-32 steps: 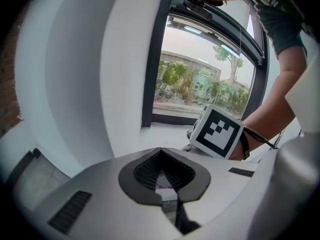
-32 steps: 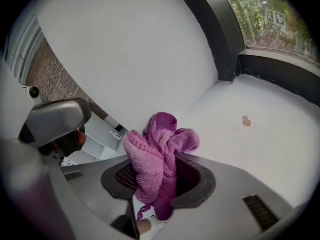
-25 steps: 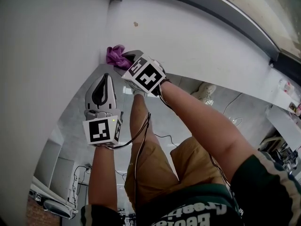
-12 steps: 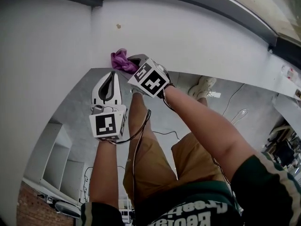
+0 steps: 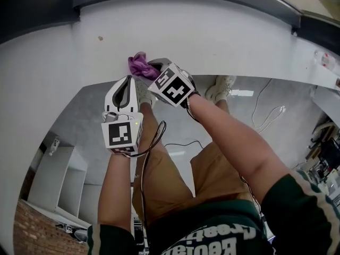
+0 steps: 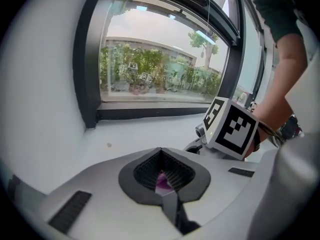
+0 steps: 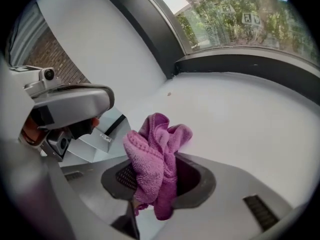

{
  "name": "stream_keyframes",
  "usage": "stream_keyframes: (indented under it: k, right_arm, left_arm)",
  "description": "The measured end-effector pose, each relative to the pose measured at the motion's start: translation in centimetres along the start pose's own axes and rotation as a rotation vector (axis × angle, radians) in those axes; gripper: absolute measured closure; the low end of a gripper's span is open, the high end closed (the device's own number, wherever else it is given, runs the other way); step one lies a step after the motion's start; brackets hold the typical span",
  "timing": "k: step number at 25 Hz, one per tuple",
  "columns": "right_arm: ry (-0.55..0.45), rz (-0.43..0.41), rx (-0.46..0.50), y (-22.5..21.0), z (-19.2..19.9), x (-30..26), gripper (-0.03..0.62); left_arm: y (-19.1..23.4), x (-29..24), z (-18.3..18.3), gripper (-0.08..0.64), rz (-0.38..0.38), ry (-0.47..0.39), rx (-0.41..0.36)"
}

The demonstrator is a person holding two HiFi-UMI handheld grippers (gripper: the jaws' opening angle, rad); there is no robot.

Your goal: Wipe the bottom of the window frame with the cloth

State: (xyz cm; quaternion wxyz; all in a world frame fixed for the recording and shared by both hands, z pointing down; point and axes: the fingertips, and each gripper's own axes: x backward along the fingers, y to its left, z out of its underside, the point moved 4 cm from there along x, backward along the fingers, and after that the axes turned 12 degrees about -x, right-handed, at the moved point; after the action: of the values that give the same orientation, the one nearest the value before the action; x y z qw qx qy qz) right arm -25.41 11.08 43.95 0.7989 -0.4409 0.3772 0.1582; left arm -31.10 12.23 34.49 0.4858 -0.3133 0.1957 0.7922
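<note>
The left gripper (image 5: 126, 84) hangs by the near edge of the white sill (image 5: 223, 41), its jaws pressed together on nothing. Just right of it, the right gripper (image 5: 155, 69) pinches the bunched purple cloth (image 5: 139, 65) against the sill.

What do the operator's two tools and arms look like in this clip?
The left tool and right tool are light grey shells with black ribbed lining, each carrying a black-and-white marker cube. A black cable trails from them. The person wears dark green short sleeves with a pale stripe.
</note>
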Motion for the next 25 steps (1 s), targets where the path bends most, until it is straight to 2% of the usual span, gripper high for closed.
stream_keyframes:
  k: [7,20,25]
  right_arm:
    - [-0.008,0.058,-0.044,-3.2,2.0,3.6,0.426]
    - [-0.032,0.177,-0.115,-8.9,6.7,10.4,0.426]
    - [-0.046,0.195,-0.139,-10.5,8.3,12.5,0.426]
  left_arm:
    - [-5.2,-2.8,-2.9,0.561,0.109,0.007,-0.116]
    - [-12.2,-6.5,-4.6,0.561,0.216,0.039,-0.197]
    - [-15.1,-8.1,-5.4,0.561,0.251,0.042,-0.22]
